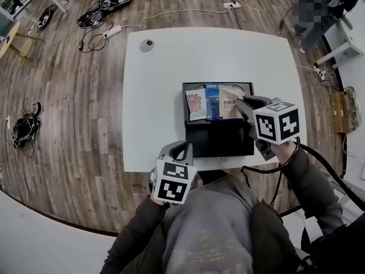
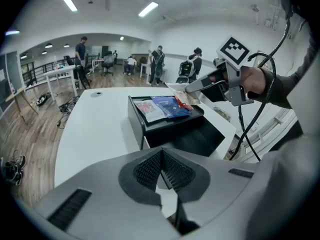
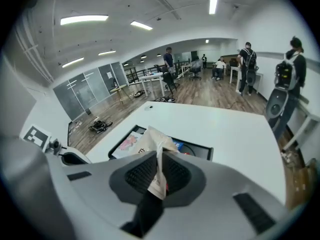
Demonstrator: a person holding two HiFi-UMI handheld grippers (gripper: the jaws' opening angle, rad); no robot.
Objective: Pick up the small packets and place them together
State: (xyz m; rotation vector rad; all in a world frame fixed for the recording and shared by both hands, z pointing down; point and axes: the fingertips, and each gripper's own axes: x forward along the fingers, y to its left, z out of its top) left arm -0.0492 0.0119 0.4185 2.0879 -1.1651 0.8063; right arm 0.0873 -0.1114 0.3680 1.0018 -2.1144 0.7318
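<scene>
The beige packet [image 3: 149, 143] is pinched by one edge between my right gripper's [image 3: 159, 160] pads, hanging over the far right part of the black box [image 1: 219, 141]. On the box's far half lie a blue packet [image 1: 212, 101] and a pink-printed packet [image 1: 196, 104] side by side, the pink one nearer the box's left edge. My left gripper [image 1: 182, 148] hovers off the box's near left corner, jaws pressed together on nothing. I judge this the carry step. Next I must lower the beige packet onto the box, flat beside the blue one, then spread the jaws.
</scene>
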